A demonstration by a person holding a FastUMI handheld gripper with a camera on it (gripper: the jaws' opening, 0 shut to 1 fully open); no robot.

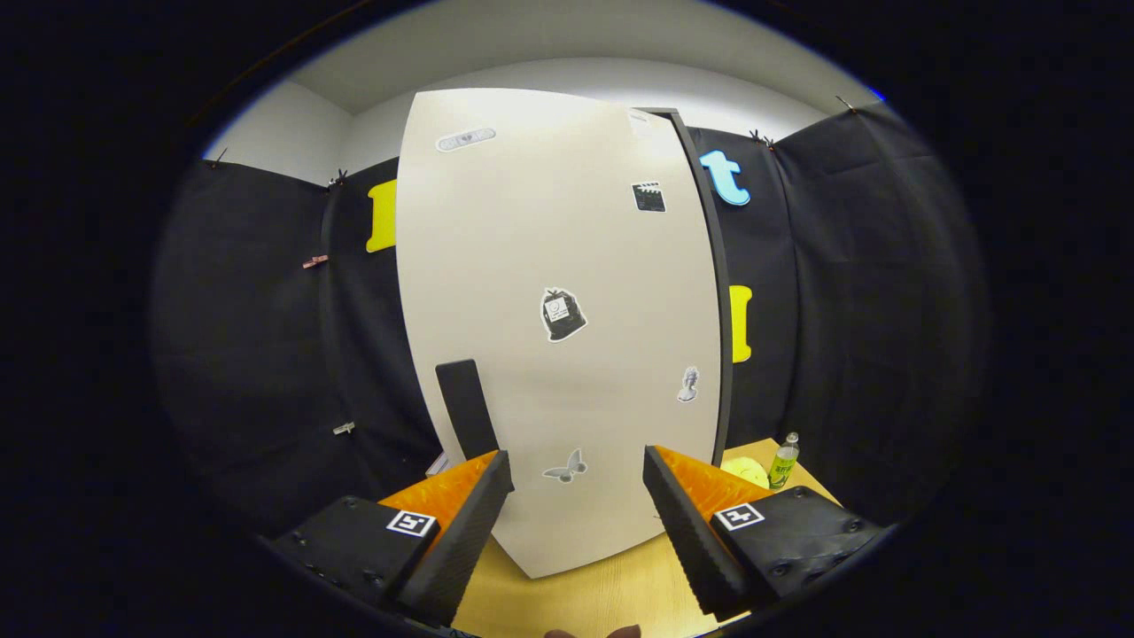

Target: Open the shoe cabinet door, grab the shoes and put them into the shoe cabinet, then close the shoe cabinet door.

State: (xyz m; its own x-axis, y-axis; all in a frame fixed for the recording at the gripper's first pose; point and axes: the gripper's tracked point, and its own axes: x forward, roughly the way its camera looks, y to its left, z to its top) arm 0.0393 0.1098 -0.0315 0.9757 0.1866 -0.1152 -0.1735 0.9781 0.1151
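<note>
Gripper view: the tool (578, 492) stands wide, holding nothing, facing the shoe cabinet door (558, 337), which looks shut on the desk (567, 602). That fits either before opening or after closing. Its dark handle (467, 408) sits just ahead of the left finger; a bottle (783, 461) stands right of the cabinet.

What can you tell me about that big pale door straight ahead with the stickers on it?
The cabinet door is a tall, smooth, cream panel, shut against a dark frame that shows along one side. A black upright handle sits low near the other edge. Stickers dot it, among them a dark bag, a clapperboard, a small bust and a butterfly. It stands upright on a wooden table. The gripper faces it with jaws open, touching nothing.
</note>
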